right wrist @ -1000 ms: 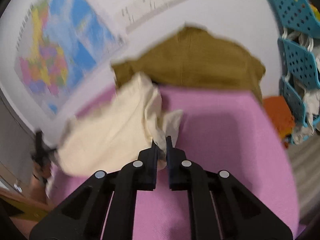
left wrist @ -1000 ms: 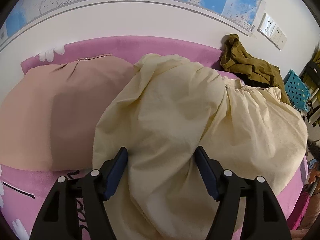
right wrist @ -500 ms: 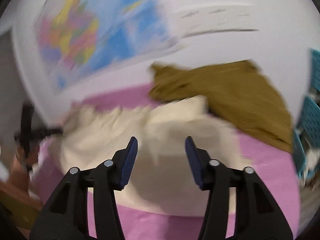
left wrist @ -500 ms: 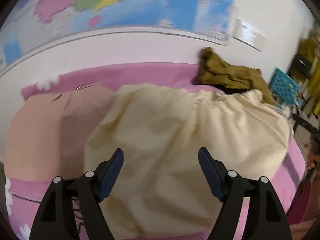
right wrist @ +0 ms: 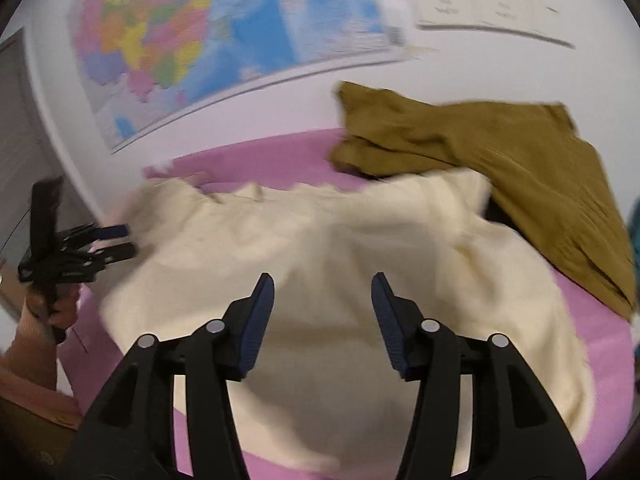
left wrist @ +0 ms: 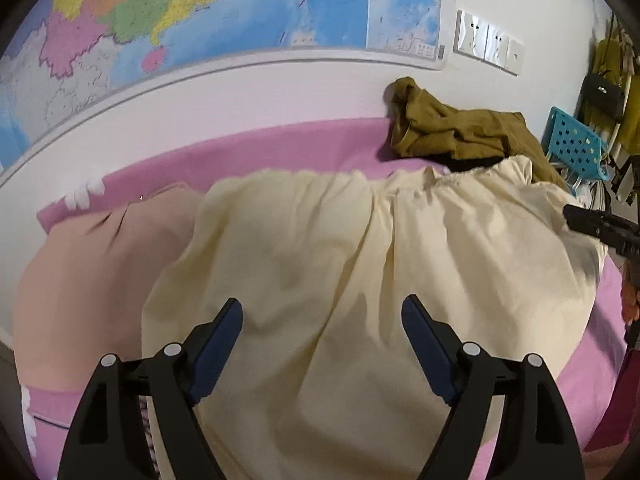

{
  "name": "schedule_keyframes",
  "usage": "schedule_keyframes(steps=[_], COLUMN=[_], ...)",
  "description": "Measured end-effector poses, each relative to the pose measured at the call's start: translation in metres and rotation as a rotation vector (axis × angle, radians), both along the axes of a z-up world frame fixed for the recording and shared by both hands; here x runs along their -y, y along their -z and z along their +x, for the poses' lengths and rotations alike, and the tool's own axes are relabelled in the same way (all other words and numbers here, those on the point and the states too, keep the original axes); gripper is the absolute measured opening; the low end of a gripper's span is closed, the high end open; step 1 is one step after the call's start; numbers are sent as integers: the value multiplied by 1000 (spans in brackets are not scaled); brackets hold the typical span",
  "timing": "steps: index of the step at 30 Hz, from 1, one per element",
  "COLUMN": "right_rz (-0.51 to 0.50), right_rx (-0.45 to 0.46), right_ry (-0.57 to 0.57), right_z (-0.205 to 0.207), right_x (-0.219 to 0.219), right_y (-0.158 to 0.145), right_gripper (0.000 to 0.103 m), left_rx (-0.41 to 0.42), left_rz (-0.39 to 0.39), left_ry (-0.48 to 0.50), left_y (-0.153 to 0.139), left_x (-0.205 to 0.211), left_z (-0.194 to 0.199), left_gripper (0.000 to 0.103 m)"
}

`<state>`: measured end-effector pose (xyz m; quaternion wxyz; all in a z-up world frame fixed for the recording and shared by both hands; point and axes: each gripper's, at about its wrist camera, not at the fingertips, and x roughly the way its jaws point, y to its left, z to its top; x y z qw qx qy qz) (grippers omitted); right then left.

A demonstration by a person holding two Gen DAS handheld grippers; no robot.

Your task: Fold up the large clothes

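Hovering over cream garment point(left wrist: 304, 264), long axis running crosswise; left gripper point(left wrist: 322, 316) and right gripper point(right wrist: 322, 300) gaping, just opened, pinching nothing.

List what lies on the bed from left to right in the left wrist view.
Peach-pink garment → cream garment → olive-brown garment at the far right by the wall, with the tip of the right claw coming in at the right edge.
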<state>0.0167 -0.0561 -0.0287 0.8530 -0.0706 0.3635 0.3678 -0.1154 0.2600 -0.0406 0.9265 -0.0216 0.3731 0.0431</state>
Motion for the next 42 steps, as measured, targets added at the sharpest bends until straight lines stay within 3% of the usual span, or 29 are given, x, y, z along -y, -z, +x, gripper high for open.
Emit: schedule_keyframes(steps=[4,8,10,12,17,21,24,27,31,38,42], right_rz=[-91,-97,-101,-37,50,24,-57,-70,-63,48,28], right_rx=[-52,-137,-95,-77,-30,-42,-62,-103,-100,-45,-28], right_ry=[-49,-12,-2,-17,-186,-303,-328,-307,-283,-149,-34], right_z=[18,37,25,13,-35,-64,-69,-55,-54,-45,-31], right_x=[-47,-51,-45,-40,-53,-74,-90,-99,-99,-39,-7], right_y=[31,50,40,24,-1,7,32,52,42,10,10], right_gripper=[50,52,53,55,58,58,58,60,60,60,60], left_rx=[-60,-103,-93,-68,-16,0,-13,-40,-33,33,37], left_rz=[-25,-36,-30,-24,-32,-14,-27,-31,-39,-78,-105], left_ry=[-28,-63,-76,-83,-30,-17,-2,-15,-17,-27,-37], left_y=[14,26,20,13,0,-1,7,17,18,10,20], left_x=[-6,-14,-12,-10,11,28,34,33,32,18,7], left_z=[32,49,45,36,5,-9,-12,-9,-13,-42,-57], left_gripper=[78,77,77,77,77,77,78,78,78,78,76])
